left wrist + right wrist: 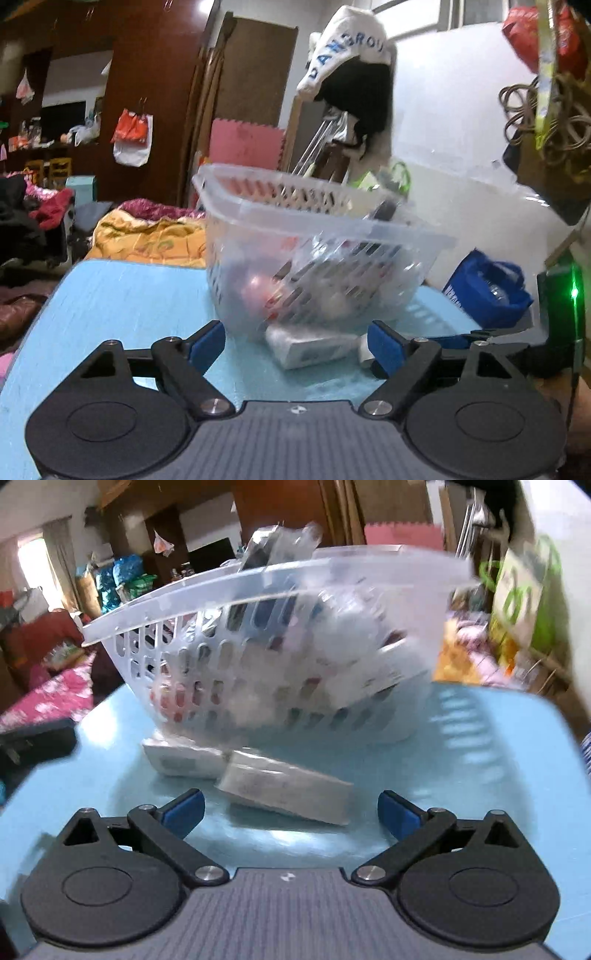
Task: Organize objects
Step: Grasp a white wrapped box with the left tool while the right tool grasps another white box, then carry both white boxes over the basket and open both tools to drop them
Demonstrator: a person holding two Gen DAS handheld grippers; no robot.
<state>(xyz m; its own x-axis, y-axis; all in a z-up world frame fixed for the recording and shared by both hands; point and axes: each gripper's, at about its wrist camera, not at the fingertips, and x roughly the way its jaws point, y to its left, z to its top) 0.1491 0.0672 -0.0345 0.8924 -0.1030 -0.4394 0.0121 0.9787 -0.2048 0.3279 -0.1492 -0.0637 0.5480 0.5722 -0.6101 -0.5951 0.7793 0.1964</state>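
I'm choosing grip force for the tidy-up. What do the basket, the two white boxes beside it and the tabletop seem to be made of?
Basket: translucent, thin moulded plastic, slotted walls, contents showing through. White boxes and: probably printed cardboard, matte with sharp folded edges; blur leaves it open. Tabletop: light blue, smooth, semi-gloss laminate or painted board, showing soft reflections.

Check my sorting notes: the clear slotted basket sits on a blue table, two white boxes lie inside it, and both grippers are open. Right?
Not quite: the two white boxes lie on the blue table in front of the basket, not inside, as the right wrist view shows.
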